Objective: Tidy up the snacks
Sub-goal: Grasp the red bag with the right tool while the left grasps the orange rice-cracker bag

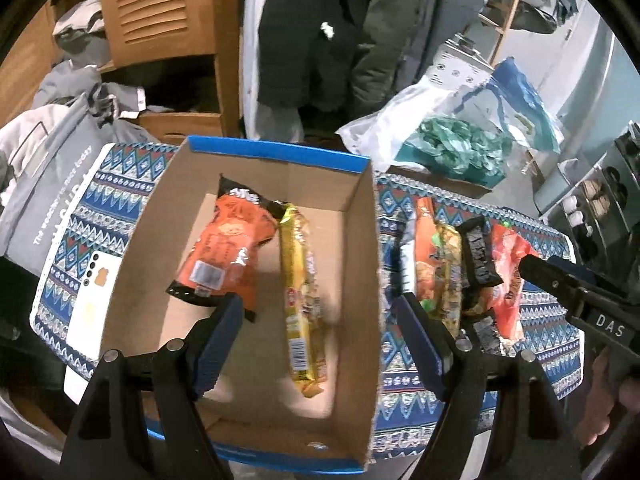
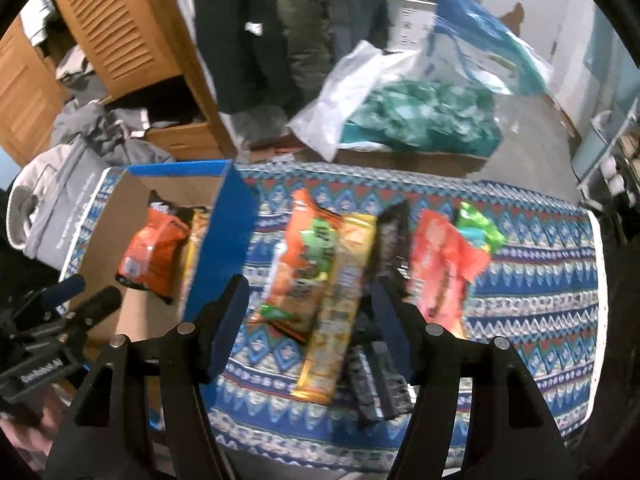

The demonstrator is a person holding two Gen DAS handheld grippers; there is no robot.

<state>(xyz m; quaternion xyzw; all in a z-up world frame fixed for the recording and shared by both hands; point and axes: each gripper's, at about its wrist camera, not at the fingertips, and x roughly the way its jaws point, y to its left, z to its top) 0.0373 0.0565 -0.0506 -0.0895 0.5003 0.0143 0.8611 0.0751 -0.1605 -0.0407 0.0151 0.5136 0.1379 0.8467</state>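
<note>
A cardboard box with a blue rim [image 1: 276, 156] stands on the patterned tablecloth [image 1: 540, 340]. In it lie an orange snack bag [image 1: 228, 248] and a long yellow pack [image 1: 300, 300]. My left gripper [image 1: 320, 340] hovers open above the box, holding nothing. To the right of the box [image 2: 224, 240] several snacks lie in a pile: an orange-green bag [image 2: 304, 264], a yellow pack [image 2: 340, 308], a black pack [image 2: 380, 380], a red bag [image 2: 444, 268] and a green bag [image 2: 480, 232]. My right gripper [image 2: 308, 320] hangs open over this pile, its pads apart from the packs.
A white phone [image 1: 96, 300] lies left of the box. Beyond the left table edge is a grey bag [image 1: 52, 184]. A clear plastic bag of teal stuff [image 2: 420, 120] sits behind the table. A person in a dark coat [image 1: 332, 40] stands at the back beside a wooden cabinet [image 1: 160, 12].
</note>
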